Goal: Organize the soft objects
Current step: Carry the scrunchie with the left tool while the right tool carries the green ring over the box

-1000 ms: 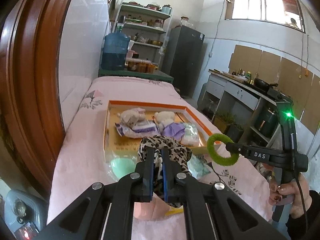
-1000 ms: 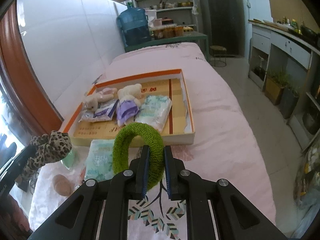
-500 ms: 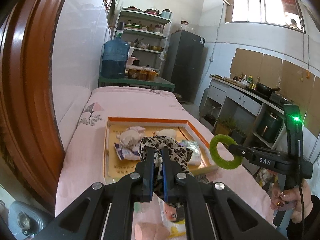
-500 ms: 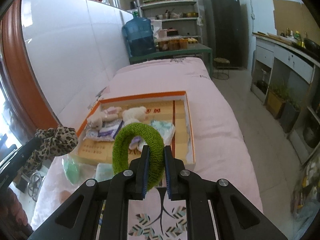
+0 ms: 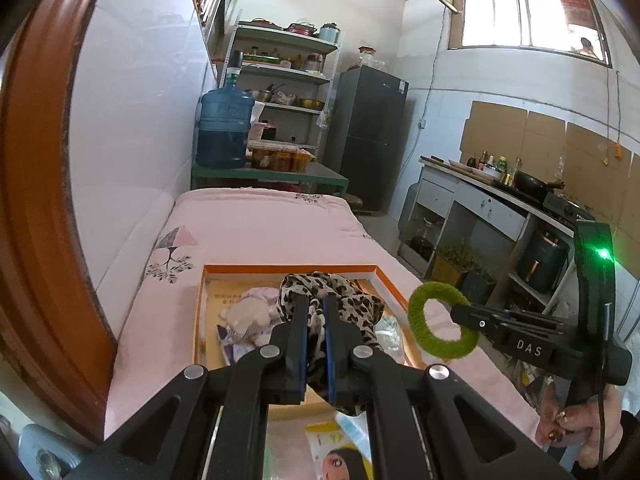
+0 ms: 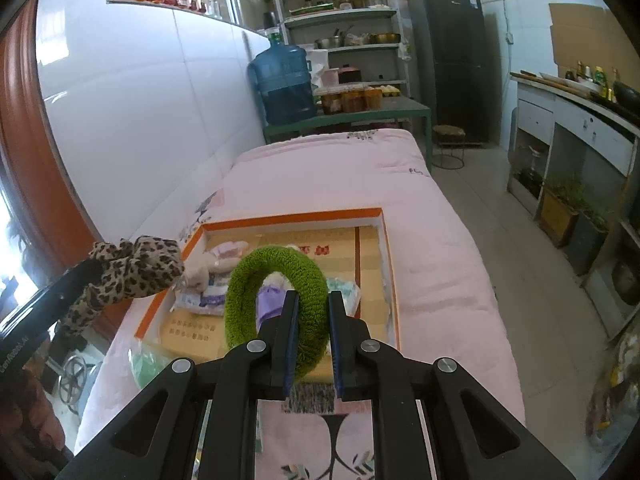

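Over the bed: both hand-held grippers hang above the pink bedspread (image 6: 440,248), each with something soft clamped in it.
Left hand-held gripper (image 5: 316,320): closed tight on a leopard-print scrunchie (image 5: 352,304), which bunches out above and to the right of the fingers.
Right hand-held gripper (image 6: 313,316): closed on a green scrunchie (image 6: 256,280); the ring stands upright, its right side pinched between the two blue-lined fingers.
Same ring from the left camera: at 3 o'clock of the leopard-print scrunchie, held out on the tip of the right tool (image 5: 464,314).
Hand: a person's hand (image 5: 576,432) grips the handle of the right tool at the lower right edge.
Box (image 6: 280,218): a shallow orange-rimmed cardboard box lies on the bedspread, at 12 o'clock of both tools.
Inside the box: a small plush bear (image 6: 200,270), a purple packet (image 6: 268,300) and a pale tissue pack (image 6: 344,288), lying close together at its near left.
Near the box: a pale green pack (image 6: 148,360) sits on the bedspread just outside the near left corner.
Leopard-print scrunchie from the right camera: at 9 o'clock, above the left rim of the box (image 6: 136,272).
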`<state>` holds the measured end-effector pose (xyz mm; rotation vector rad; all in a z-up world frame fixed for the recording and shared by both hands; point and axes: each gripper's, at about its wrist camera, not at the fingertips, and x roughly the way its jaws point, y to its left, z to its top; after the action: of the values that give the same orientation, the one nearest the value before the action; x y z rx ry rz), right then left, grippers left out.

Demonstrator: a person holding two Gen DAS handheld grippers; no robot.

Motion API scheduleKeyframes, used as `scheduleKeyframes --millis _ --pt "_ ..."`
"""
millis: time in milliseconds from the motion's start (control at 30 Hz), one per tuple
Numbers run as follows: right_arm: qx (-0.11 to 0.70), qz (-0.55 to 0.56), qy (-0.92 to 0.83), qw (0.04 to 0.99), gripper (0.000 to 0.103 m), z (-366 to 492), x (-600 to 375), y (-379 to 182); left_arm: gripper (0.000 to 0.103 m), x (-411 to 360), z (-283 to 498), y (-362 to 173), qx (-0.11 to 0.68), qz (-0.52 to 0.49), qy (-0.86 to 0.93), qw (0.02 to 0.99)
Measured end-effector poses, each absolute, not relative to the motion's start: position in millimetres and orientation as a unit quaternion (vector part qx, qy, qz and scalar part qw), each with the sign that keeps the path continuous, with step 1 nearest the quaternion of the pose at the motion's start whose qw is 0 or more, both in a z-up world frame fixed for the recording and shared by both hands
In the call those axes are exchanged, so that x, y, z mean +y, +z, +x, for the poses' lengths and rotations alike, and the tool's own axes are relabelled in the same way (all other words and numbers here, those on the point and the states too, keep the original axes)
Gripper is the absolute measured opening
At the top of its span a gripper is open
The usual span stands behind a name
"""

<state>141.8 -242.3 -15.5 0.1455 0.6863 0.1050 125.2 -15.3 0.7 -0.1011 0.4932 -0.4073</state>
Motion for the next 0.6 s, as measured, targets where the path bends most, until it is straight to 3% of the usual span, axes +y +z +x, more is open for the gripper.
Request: scheduleKeyframes --millis 600 --pt "0.348 0.104 0.038 0.931 0.014 198 -250 -34 0.007 -33 185 -17 0.282 -0.080 -0.197 0.936"
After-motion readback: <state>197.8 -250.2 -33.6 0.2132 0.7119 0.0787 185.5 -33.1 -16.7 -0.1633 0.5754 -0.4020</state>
